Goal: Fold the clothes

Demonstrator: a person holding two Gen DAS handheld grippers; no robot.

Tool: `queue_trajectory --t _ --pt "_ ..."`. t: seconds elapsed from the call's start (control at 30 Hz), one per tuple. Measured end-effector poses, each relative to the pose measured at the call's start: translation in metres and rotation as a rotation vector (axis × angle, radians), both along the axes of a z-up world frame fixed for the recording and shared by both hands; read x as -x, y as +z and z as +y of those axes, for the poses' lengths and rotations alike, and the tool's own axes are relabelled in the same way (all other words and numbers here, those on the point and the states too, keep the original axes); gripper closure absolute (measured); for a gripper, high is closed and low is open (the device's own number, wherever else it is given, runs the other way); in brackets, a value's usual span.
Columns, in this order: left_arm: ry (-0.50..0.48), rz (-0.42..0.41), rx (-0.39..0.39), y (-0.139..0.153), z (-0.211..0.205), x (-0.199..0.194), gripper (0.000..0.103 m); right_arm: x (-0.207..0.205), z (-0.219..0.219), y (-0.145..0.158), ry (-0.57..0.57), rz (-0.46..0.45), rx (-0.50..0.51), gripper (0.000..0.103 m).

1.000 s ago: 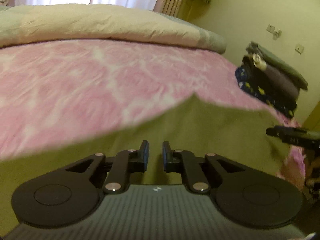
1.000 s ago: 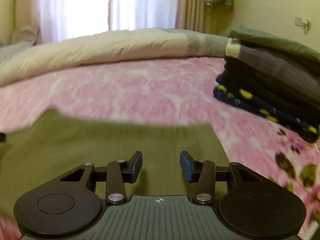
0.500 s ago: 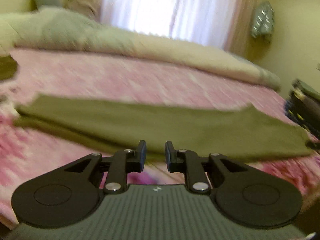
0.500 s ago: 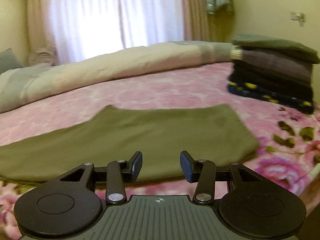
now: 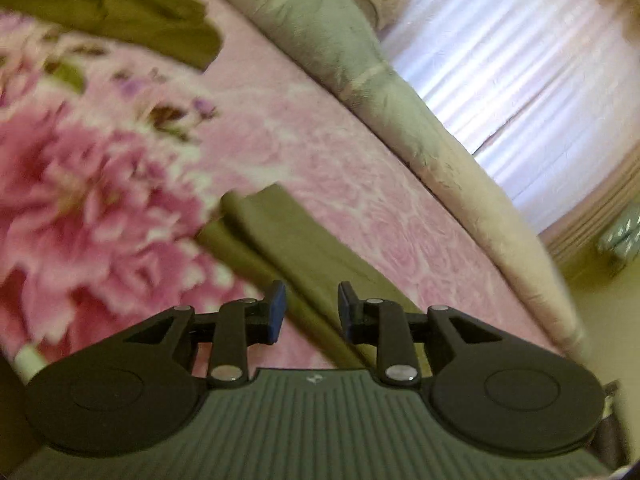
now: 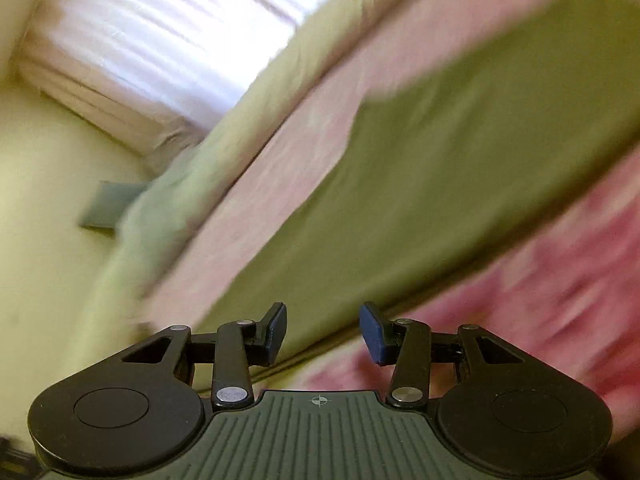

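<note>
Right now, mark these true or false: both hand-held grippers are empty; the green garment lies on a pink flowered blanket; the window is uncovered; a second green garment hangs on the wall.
1. Both grippers are empty: true. The left hand-held gripper and right hand-held gripper are open; the left jaws have just been opening, with nothing between them.
2. The green garment lies on the pink blanket: true.
3. Window uncovered: false. A white curtain covers it.
4. Second green garment on the wall: false. It lies on the blanket.

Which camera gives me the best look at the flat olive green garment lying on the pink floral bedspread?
The right wrist view: the flat olive green garment fills much of the frame, though blurred. The left wrist view shows only one narrow folded end near the tool.
</note>
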State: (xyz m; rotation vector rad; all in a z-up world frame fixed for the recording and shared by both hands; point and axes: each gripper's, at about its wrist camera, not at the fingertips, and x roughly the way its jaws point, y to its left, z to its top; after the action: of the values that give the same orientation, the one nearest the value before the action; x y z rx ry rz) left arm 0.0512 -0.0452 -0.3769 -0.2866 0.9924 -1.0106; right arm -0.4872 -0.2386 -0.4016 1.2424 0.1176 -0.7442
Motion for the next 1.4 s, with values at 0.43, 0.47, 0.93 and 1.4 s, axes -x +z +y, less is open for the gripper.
queue_trajectory --t 0.43,0.47,0.93,1.4 --pt "-0.007 0.052 0.041 -0.011 0.020 -0.014 0.081 -0.122 -0.024 -0.059 0.050 -0.418 -0.462 0.074" --pt "-0.002 0.054 0.040 -0.012 0.020 -0.017 0.081 -0.122 -0.026 -0.062 0.040 -0.417 -0.474 0.074" --pt "0.083 0.150 0.115 -0.025 0.009 -0.050 0.077 -0.135 -0.026 -0.069 -0.039 -0.302 -0.478 0.090" --pt "0.073 0.054 0.132 -0.026 -0.022 -0.069 0.103 -0.140 -0.016 -0.049 -0.018 -0.203 -0.354 0.103"
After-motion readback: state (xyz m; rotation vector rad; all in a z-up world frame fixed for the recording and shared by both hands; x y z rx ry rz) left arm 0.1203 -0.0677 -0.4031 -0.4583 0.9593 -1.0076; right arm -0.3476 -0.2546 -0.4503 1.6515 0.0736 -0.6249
